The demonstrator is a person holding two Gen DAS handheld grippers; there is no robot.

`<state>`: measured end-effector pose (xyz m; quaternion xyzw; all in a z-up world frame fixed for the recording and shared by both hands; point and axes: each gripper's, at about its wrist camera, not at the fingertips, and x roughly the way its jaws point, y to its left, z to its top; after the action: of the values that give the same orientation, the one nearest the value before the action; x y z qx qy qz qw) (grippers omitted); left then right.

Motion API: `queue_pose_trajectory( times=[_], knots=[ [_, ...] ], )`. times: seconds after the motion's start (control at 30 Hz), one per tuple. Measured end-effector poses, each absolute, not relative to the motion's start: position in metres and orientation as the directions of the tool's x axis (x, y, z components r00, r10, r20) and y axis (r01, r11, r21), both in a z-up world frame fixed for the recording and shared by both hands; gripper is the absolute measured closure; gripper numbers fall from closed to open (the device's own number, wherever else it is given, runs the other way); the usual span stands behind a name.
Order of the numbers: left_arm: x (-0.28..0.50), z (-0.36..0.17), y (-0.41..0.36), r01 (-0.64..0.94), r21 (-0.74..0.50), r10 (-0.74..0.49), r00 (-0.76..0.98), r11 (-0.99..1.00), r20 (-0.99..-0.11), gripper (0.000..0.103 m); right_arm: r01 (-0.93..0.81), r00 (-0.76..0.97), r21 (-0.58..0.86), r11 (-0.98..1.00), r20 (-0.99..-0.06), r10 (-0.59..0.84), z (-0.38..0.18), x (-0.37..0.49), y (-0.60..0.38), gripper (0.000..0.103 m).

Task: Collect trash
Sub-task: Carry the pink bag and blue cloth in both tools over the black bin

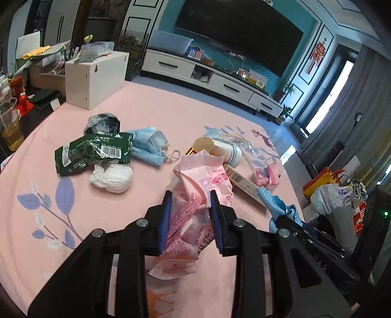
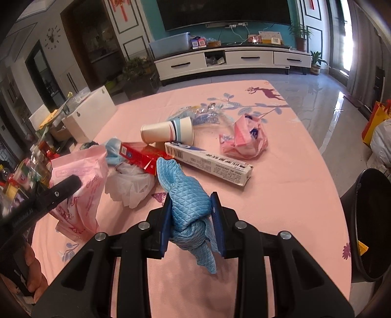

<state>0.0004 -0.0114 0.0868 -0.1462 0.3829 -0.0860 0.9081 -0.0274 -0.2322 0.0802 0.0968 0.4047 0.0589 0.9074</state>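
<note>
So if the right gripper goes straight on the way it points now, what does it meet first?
Probably the long white carton, lying just beyond the blue cloth that the right gripper holds; depth is uncertain here.

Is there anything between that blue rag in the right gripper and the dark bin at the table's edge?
Nothing visible. The right gripper holds the blue quilted cloth above bare pink tablecloth; the black round bin stands just past the table's right edge.

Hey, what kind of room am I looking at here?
Most likely a home living room. A large wall-mounted television hangs above a long white media cabinet, potted plants stand beside it, and the litter lies on a table under a pink tablecloth.
</note>
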Motion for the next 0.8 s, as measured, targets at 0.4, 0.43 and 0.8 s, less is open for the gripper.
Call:
queue_pose_trajectory(
  times=[0.4,0.43,0.8],
  knots=[
    [-0.021,0.106,-0.023,0.124,-0.36,-0.337,0.707,0.925,-0.622,0.071,0.012,0.742,0.216,0.976,-0.656,0.136,0.108,-0.045,-0.252,0.072],
    [-0.023,0.108,-0.024,0.131,-0.36,-0.341,0.709,0.924,-0.617,0.071,0.029,0.757,0.198,0.98,-0.644,0.108,0.111,-0.048,-0.253,0.072],
    [-0.041,0.133,-0.065,0.235,-0.314,-0.379,0.737,0.92,-0.56,0.071,0.161,0.825,0.14,0.977,-0.562,-0.056,0.145,-0.073,-0.296,0.072]
  ],
)
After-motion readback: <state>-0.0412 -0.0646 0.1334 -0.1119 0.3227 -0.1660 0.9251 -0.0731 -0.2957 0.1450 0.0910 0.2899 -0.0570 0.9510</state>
